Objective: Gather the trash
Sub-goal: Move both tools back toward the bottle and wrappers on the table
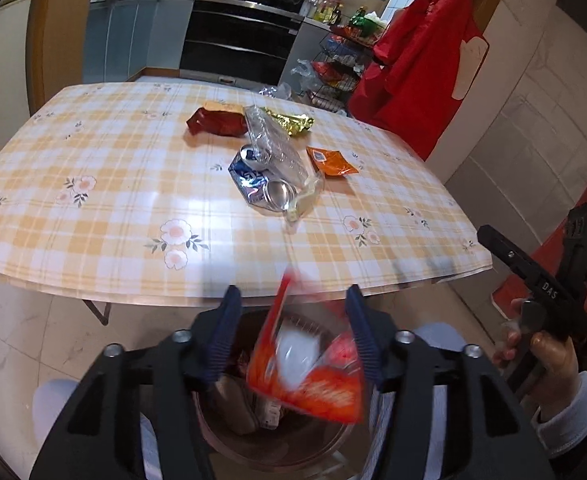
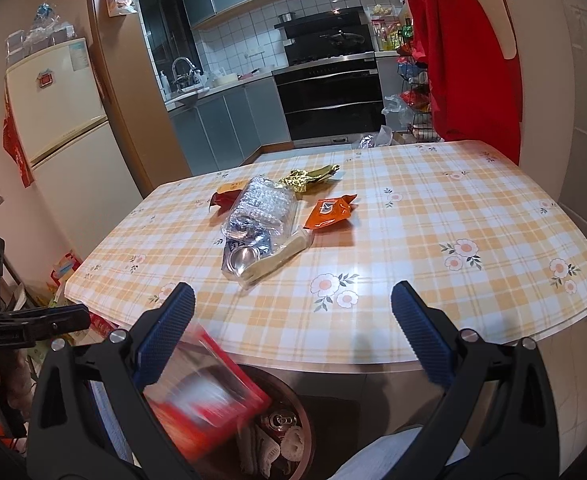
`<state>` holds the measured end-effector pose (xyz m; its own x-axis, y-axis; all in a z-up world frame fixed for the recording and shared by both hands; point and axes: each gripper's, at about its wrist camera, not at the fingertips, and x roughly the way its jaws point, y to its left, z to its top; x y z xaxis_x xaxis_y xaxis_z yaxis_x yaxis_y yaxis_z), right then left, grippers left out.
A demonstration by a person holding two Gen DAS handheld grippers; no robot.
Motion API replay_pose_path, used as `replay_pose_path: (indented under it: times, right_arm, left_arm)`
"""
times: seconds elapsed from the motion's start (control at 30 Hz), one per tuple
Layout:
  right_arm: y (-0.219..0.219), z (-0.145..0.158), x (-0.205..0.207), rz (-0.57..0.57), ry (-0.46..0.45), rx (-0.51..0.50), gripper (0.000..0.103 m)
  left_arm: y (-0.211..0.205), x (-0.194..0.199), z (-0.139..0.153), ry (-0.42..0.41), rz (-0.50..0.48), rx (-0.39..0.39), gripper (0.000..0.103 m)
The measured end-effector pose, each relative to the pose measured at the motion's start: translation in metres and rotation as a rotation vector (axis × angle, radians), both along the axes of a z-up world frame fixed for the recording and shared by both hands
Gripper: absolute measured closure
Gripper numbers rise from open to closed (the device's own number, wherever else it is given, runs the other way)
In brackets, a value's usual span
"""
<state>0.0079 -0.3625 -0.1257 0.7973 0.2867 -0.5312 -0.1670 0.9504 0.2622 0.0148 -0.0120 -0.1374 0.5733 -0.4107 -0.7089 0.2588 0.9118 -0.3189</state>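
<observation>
My left gripper (image 1: 291,340) hangs over the bin (image 1: 277,436) at the near edge of the worktop (image 1: 93,184), jaws spread. A blurred red wrapper (image 1: 305,376) sits between them, seemingly loose above the bin. My right gripper (image 2: 293,336) is also spread and holds nothing. The can (image 1: 255,178), bottle (image 1: 277,148) and packets wait mid-worktop. The light wrapper could catch the rim and land on the floor.

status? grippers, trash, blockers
Left gripper open over bin, red-orange wrapper blurred between its fingers, apparently dropping. Right gripper open, empty. Remaining trash pile on table. No blockers.
</observation>
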Motion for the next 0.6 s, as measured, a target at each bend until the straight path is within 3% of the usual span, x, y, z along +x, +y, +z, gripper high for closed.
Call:
replay_pose_path:
  times: [0.13,0.3,0.6]
  right_arm:
    - [-0.004,-0.002,0.000,-0.011,0.005,0.004,0.006]
    - [-0.007,-0.009,0.002,-0.020,0.021,0.006,0.006]
    - [-0.016,-0.025,0.009,-0.049,0.058,-0.008,0.006]
  left_arm:
    - [0.004,0.001,0.002,-0.022,0.033,0.027,0.026]
    - [0.017,0.007,0.002,-0.024,0.090,0.052,0.015]
    - [0.036,0.028,-0.002,-0.002,0.160,0.077,0.011]
